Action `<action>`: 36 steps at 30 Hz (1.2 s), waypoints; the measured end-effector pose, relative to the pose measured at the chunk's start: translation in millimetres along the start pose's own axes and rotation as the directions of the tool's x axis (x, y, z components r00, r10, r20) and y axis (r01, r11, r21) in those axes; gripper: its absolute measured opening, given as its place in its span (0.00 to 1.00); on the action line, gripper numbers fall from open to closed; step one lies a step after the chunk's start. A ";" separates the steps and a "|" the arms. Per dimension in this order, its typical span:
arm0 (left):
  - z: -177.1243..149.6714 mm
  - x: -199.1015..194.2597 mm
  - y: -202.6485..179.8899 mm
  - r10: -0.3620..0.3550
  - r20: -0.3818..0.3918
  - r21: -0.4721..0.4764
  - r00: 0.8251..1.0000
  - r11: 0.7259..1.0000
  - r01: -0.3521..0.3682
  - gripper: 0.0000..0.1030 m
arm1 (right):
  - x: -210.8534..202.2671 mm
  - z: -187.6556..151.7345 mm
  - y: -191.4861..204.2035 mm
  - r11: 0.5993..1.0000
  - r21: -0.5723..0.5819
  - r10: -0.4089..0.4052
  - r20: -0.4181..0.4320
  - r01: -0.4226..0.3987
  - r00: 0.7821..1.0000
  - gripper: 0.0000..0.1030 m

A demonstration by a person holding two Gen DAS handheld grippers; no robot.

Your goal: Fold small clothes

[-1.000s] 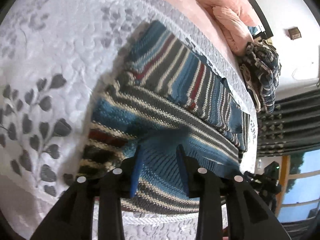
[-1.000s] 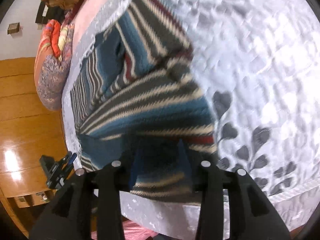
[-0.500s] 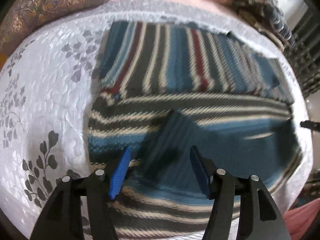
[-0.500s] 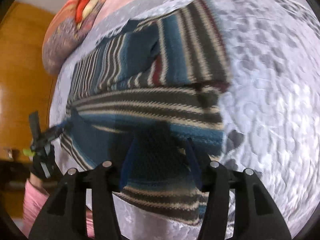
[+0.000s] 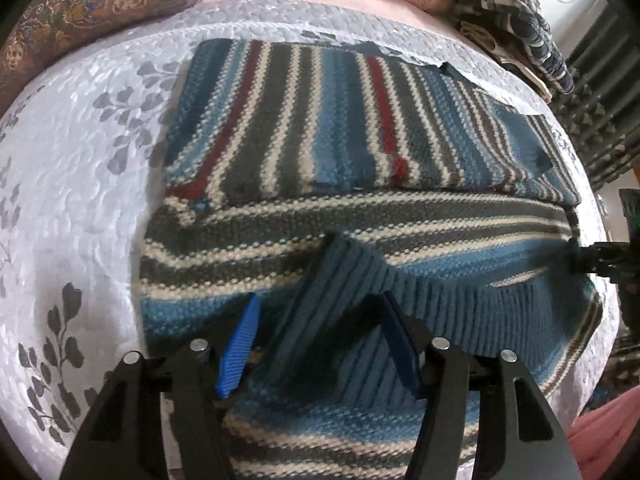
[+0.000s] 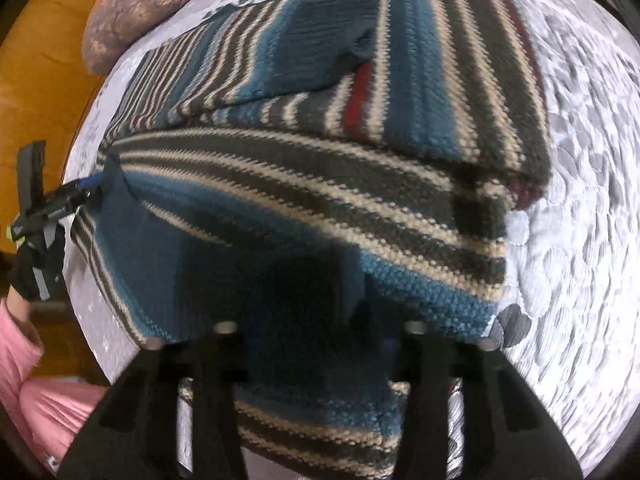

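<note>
Lying on one quilt, one striped sweater — left gripper spread wide; right gripper blurred, grip unclear.

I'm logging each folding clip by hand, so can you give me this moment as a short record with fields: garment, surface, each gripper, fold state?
garment: striped knit sweater, blue, grey, cream and red
surface: white quilted bedspread with grey leaf print
left gripper: open, jaws either side of a raised ridge of the blue ribbed hem
right gripper: over the hem; jaws in shadow, cannot tell
fold state: sleeves folded across the body; hem end bunched up
nearby: patterned pillow
</note>
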State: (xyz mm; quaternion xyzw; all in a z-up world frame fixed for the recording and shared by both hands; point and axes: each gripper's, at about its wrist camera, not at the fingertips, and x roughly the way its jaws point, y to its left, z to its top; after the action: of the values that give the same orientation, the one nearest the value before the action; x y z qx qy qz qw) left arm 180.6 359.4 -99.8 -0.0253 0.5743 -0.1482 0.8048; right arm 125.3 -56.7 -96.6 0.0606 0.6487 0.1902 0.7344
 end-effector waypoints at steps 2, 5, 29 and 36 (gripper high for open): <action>-1.4 -1.0 -5.2 -0.005 0.001 0.020 1.000 1.000 0.005 0.42 | -1.1 -0.1 1.9 1.000 0.000 0.018 0.002 -0.018 1.000 0.17; -4.3 -2.8 -9.0 -0.011 0.003 0.047 1.000 0.999 0.011 0.31 | -5.2 1.0 -1.1 0.996 0.024 0.081 0.009 -0.081 0.997 0.11; -15.0 -27.7 -31.1 -0.024 0.103 0.050 0.994 0.999 0.019 0.13 | -49.0 -11.9 8.7 0.990 -0.056 0.131 0.092 -0.126 0.987 0.09; -11.1 -81.5 -35.6 -0.055 0.240 0.006 0.969 0.998 0.055 0.12 | -98.7 -12.7 19.6 0.984 -0.072 0.172 0.199 -0.160 0.965 0.09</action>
State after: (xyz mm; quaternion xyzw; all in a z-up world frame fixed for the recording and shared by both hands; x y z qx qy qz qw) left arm 138.6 348.7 -21.4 -0.0592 0.4718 -0.1662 0.8639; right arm 100.5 -76.0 -0.2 0.1135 0.5569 0.2617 0.7801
